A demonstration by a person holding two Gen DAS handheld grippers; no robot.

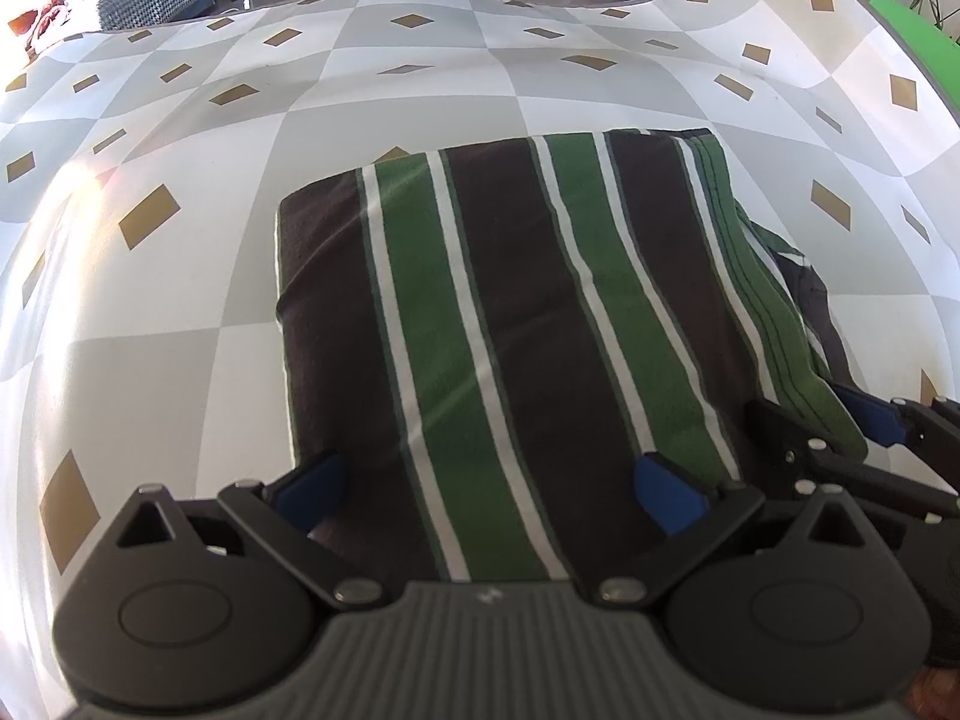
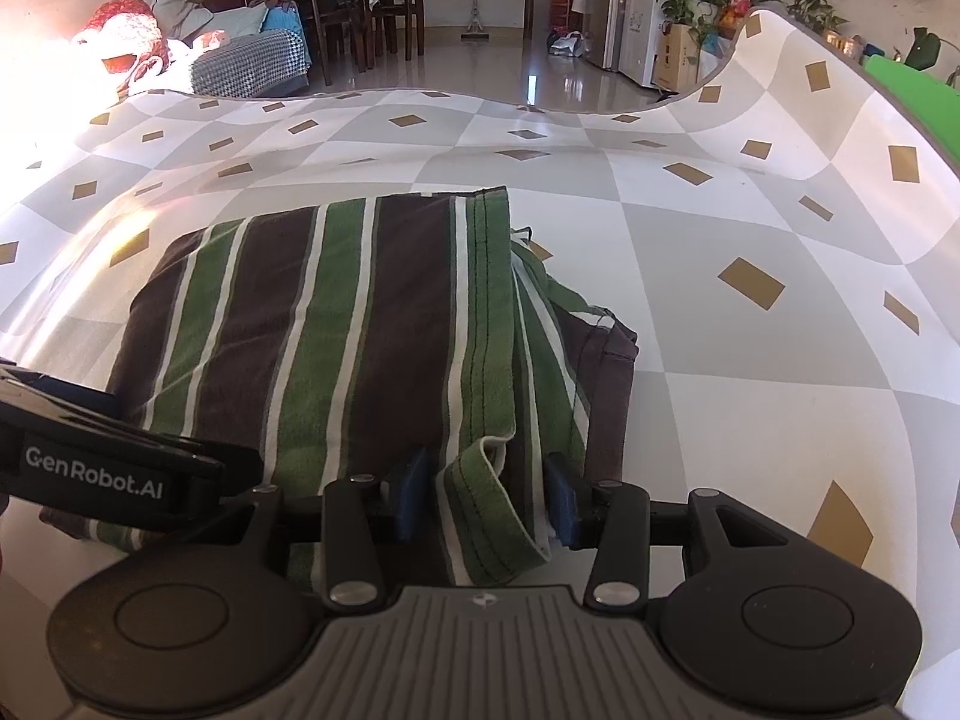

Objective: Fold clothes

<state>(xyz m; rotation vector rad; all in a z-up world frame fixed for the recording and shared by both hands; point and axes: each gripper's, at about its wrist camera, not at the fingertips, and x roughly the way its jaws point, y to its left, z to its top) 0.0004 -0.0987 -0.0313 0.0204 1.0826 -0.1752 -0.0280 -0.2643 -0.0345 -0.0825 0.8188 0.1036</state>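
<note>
Honestly, the folded striped shirt [image 1: 510,312] lies flat on the table [image 1: 180,312] ahead of the wide-open left claw [image 1: 492,492]. The right claw [image 2: 486,495] stands half open around a loose green hem [image 2: 492,516]; pulling there could drag the stack apart.

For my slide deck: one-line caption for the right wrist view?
Right hand-held gripper straddles a hem loop of the folded striped garment on the checkered tablecloth.
</note>
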